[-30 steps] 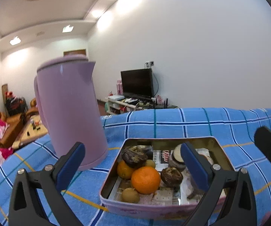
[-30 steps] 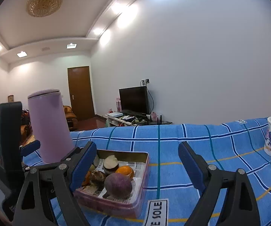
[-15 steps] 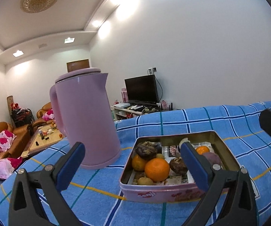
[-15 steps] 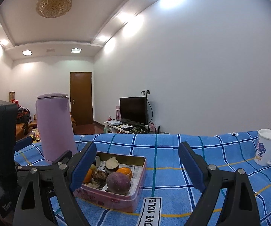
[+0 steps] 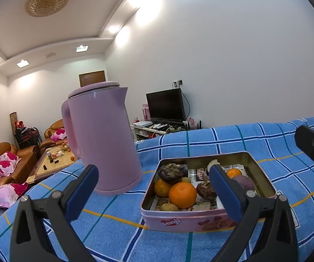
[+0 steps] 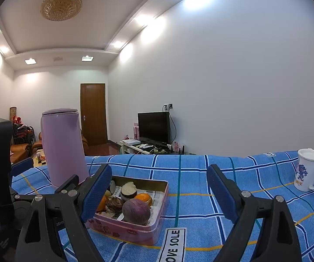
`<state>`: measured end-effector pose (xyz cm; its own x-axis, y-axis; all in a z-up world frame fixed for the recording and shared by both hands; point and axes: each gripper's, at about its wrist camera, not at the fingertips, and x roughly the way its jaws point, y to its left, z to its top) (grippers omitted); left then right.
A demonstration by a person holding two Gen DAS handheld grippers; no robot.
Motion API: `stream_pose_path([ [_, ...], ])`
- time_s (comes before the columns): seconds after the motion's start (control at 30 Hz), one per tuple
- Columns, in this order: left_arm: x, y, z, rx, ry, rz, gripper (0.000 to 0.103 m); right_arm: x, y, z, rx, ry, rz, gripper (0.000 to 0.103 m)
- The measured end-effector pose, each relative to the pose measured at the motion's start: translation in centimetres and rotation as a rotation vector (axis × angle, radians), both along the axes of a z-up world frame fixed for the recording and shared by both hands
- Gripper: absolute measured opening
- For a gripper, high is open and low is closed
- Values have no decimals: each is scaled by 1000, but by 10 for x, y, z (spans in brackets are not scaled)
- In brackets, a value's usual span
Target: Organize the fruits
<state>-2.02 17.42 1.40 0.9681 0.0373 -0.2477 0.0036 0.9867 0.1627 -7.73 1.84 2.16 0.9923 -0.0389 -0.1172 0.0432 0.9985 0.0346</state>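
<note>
Several fruits fill a pink tin (image 5: 200,221) on the blue checked counter (image 5: 200,139), an orange (image 5: 182,195) nearest; the left tool (image 5: 152,193) hovers near it, fingers apart, empty. A careless reach could knock the tall pink kettle (image 5: 104,137) at its left.

From the right tool (image 6: 158,190), likewise spread and empty, a purple fruit (image 6: 136,210) sits by the tin's near rim and might roll out; a white mug (image 6: 307,170) stands far right.
</note>
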Motion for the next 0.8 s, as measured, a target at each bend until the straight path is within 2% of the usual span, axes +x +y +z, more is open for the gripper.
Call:
stream_pose_path([
  [0.8, -1, 0, -1, -1, -3, 7, 103, 0, -2, -2, 2, 11, -9, 90],
])
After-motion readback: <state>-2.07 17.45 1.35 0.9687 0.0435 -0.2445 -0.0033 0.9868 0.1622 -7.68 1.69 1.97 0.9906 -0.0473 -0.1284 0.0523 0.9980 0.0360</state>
